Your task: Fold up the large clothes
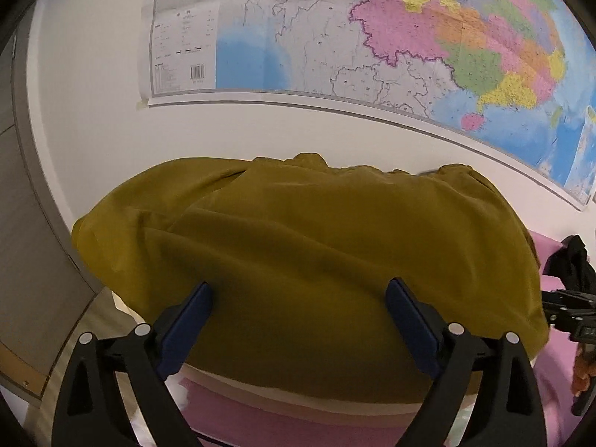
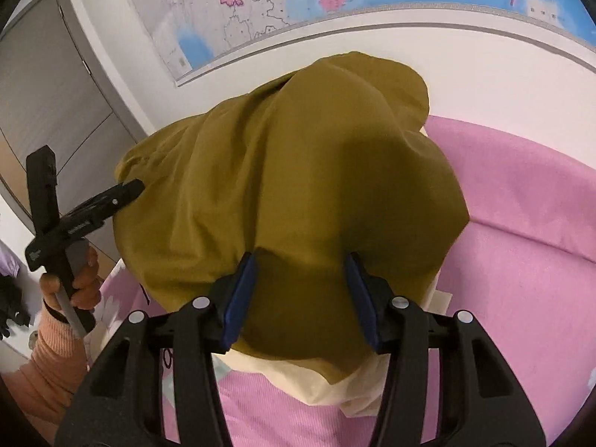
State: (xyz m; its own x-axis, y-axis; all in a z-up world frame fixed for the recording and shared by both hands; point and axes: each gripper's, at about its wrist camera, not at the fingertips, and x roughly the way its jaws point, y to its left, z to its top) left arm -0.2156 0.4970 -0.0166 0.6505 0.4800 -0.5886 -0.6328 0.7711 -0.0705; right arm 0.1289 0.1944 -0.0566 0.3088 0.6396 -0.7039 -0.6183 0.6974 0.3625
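Note:
An olive-mustard garment (image 1: 316,257) lies folded in a thick bundle on a pink bed cover, over a cream garment (image 1: 305,396) whose edge shows beneath it. My left gripper (image 1: 300,290) is open, its blue pads above the near edge of the olive garment, holding nothing. In the right wrist view the same olive garment (image 2: 298,193) fills the middle, with cream cloth (image 2: 327,391) under its near edge. My right gripper (image 2: 301,264) is open just above the garment's near part. The left gripper (image 2: 93,205) shows at the left, held by a hand.
A pink bed cover (image 2: 521,223) spreads to the right and front. A large wall map (image 1: 372,44) hangs on the white wall behind. A grey door (image 2: 48,104) stands at the left. A dark cloth (image 1: 570,264) lies at the right edge.

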